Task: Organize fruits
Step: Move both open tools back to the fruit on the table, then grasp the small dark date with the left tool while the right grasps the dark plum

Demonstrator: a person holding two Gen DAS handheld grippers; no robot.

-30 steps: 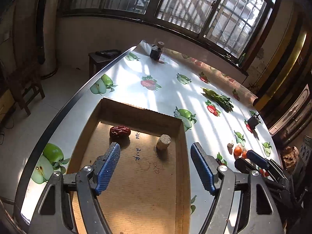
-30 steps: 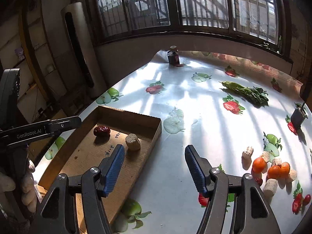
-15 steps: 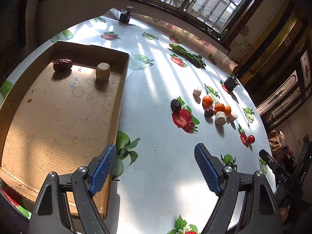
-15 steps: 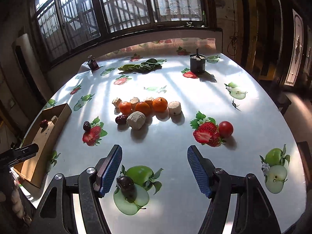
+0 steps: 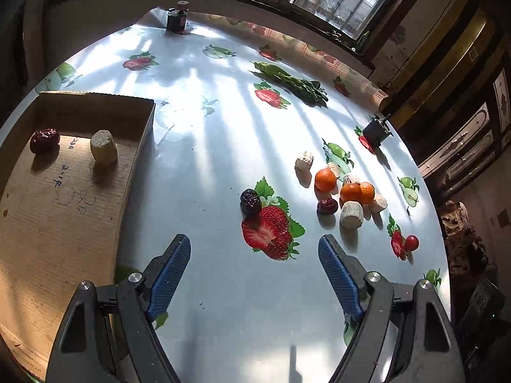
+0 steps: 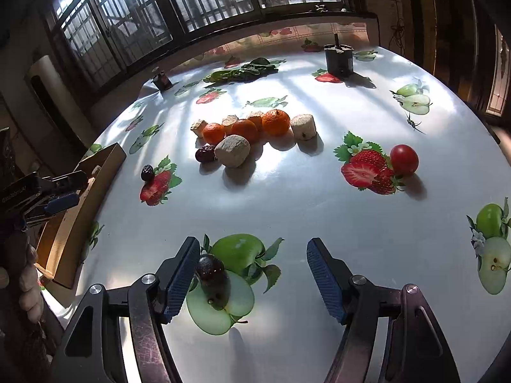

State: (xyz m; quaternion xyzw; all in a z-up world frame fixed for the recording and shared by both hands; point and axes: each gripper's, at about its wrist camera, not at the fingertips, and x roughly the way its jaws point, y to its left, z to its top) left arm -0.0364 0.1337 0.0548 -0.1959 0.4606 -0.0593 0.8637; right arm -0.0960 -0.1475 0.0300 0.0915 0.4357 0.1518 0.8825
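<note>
A cardboard tray (image 5: 64, 220) lies at the table's left and holds a red date (image 5: 44, 140) and a beige chunk (image 5: 103, 151). On the table sit a dark date (image 5: 250, 202), three oranges (image 5: 325, 179), a red date (image 5: 327, 206), several beige chunks (image 5: 351, 214) and a cherry tomato (image 5: 411, 242). My left gripper (image 5: 254, 274) is open and empty above the table, right of the tray. My right gripper (image 6: 253, 276) is open; a dark date (image 6: 210, 269) lies on the table just inside its left finger. The fruit cluster (image 6: 246, 129) and tomato (image 6: 404, 159) lie farther ahead.
A bunch of green vegetables (image 5: 292, 81) lies at the far side. A small dark jar (image 5: 177, 20) stands at the far edge, and a dark box (image 5: 376, 132) at the right edge. The cloth bears printed fruit pictures. The left gripper shows at the right wrist view's left (image 6: 60, 191).
The left gripper has swung from over the tray to the table on its right. The right gripper has swung right and come down around the near dark date.
</note>
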